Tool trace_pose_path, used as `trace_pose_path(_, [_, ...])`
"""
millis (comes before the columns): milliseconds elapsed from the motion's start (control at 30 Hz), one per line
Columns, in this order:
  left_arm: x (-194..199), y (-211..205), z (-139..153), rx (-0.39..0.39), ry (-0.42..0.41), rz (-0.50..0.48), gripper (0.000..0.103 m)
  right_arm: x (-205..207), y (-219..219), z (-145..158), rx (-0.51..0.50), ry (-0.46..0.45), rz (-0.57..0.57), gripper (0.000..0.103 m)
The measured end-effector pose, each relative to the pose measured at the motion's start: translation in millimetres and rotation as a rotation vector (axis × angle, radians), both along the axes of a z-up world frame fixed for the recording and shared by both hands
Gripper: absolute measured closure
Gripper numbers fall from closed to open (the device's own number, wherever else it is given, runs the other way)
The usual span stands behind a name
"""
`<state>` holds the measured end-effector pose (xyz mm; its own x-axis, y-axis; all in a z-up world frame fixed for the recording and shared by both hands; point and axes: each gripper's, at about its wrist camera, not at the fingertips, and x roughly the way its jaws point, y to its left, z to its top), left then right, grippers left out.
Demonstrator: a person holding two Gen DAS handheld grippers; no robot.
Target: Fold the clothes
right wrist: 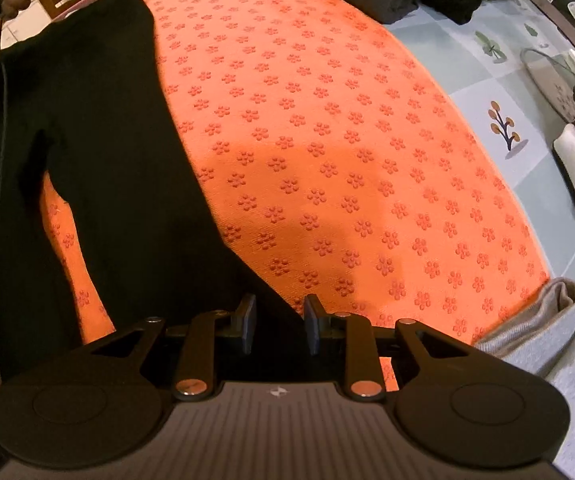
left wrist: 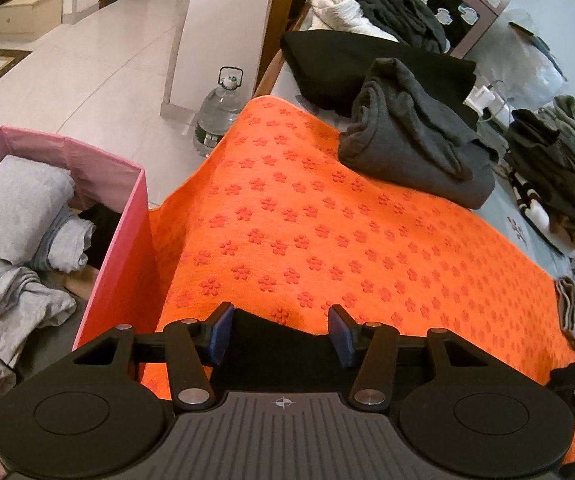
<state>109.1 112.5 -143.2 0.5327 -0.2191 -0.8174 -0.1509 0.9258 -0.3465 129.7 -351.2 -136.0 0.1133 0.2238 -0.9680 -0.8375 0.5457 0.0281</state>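
Black garment laid out on the orange mat, both claws at its near edge

The black garment (right wrist: 99, 152) is spread at the left of the right wrist view on the orange flower-pattern mat (right wrist: 327, 140). Cloth lies between the parted fingers of the left claw (left wrist: 283, 336) and the right claw (right wrist: 279, 324); whether the pads press on it cannot be told. If one corner is missed, the cloth may slide or bunch.
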Motion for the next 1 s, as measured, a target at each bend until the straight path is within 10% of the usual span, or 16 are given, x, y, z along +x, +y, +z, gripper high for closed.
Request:
trace_pose_path(233, [-14.7, -1.0, 0.6, -0.013, -0.026, -0.008, 0.098, -8.0, 4.4, -0.1, -0.014, -0.024, -0.016, 0.100])
trace_pose_path(733, [-44.6, 8.1, 49.6, 0.028, -0.251, 0.085, 0.099, -26.2, -10.9, 63.5, 0.041, -0.294, -0.197, 0.101])
trace_pose_path(1000, [-14.1, 1.1, 30.8, 0.096, -0.214, 0.092, 0.098, -4.6, -0.9, 28.2, -0.011, -0.319, -0.274, 0.100])
